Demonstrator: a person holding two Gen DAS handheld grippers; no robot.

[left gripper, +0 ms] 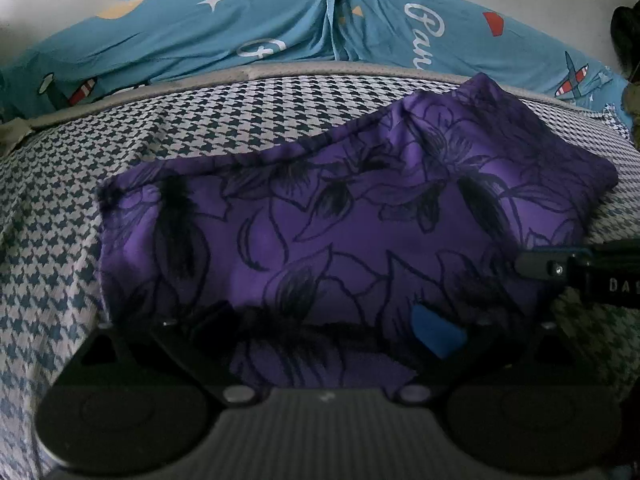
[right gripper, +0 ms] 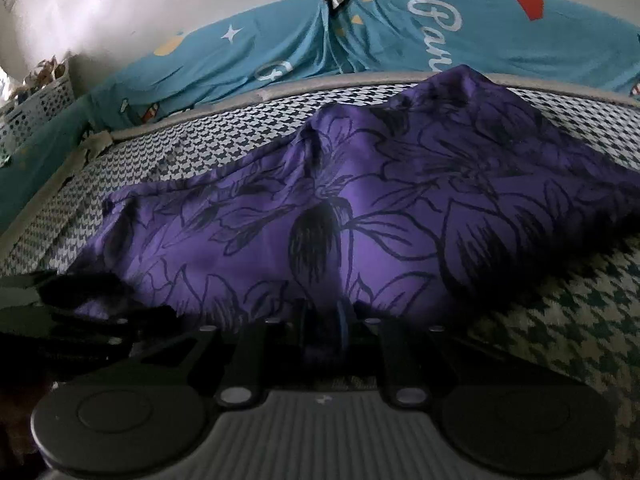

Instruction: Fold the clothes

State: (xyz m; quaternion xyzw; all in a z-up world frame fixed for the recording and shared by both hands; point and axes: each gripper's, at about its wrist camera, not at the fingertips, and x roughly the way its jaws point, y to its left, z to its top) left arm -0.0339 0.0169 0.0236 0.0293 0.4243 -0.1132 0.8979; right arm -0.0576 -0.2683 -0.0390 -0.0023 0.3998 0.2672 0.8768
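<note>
Purple floral-print garment [left gripper: 340,220] lies bunched on my houndstooth bedsheet [left gripper: 52,240], teal cartoon-print sheet [left gripper: 240,28] far behind. My right gripper [right gripper: 334,328] pinches its near edge; left gripper [left gripper: 320,344] spreads wide over it.

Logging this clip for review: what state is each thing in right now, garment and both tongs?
Purple floral garment: folded over, lying rumpled on the houndstooth cover, near edge lifted.
Left tongs: open, wide apart, near edge of the garment between the fingers.
Right tongs: shut on the garment's near edge.
Teal printed sheet: draped behind, creased.
</note>
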